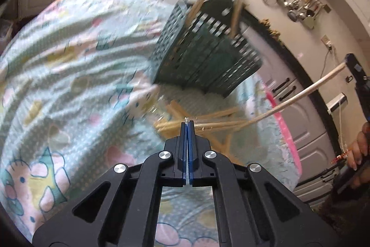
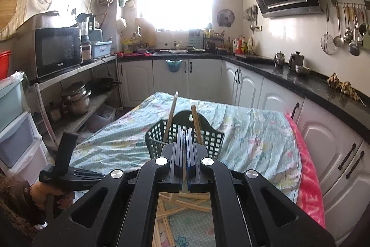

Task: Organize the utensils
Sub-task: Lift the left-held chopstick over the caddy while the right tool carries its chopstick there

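Chopsticks [image 1: 203, 125]: loose pile under my claws, some already in the basket [image 1: 203, 54].
My left claw [image 1: 186, 123] is pinched shut with nothing surely in it. My right claw [image 2: 185, 131] is clamped on one pale chopstick [image 1: 298, 96], raised, I judge, for the basket beyond, where two stand upright on the cloth [image 1: 69, 61].

The surface [image 2: 254, 131], under a patterned cloth, lies bare along its left edge and far corners. A dark slotted basket [image 2: 208, 140] stands mid-surface with two chopsticks [image 2: 170, 116] rising from it, blocking a straight reach across. Loose chopsticks [image 1: 217, 124] clutter the near edge. Cabinets [image 2: 323, 142] crowd the right edge.
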`<state>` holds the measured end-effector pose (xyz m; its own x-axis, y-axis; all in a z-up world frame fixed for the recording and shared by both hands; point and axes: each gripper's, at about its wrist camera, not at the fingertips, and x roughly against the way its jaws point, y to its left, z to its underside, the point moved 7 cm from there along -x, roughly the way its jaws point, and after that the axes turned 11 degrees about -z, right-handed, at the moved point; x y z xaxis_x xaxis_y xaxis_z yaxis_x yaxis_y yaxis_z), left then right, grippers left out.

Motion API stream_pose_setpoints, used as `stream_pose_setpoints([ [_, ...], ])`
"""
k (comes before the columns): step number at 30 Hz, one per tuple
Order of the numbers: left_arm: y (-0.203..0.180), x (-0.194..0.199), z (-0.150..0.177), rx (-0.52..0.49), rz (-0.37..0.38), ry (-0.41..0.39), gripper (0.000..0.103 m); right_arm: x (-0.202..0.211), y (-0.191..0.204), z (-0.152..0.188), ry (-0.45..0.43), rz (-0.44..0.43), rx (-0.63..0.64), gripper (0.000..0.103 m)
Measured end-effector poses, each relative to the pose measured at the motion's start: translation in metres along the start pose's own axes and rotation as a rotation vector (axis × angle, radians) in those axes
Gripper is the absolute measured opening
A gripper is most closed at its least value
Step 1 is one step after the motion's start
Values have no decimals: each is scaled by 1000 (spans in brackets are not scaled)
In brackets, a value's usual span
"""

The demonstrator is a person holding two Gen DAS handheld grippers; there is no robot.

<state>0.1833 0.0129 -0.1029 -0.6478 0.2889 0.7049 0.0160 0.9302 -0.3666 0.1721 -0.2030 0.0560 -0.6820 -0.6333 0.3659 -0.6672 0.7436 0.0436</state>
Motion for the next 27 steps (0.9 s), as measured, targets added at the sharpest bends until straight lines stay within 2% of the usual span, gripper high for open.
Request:
stream_pose_setpoints([
  [14,-81,75,-74,-164,78,-194,0,16,7,-59,-85,2,73,1],
  [27,-121,123,-127,-237,122,-315,0,9,6,-114,-137,6,115,1],
])
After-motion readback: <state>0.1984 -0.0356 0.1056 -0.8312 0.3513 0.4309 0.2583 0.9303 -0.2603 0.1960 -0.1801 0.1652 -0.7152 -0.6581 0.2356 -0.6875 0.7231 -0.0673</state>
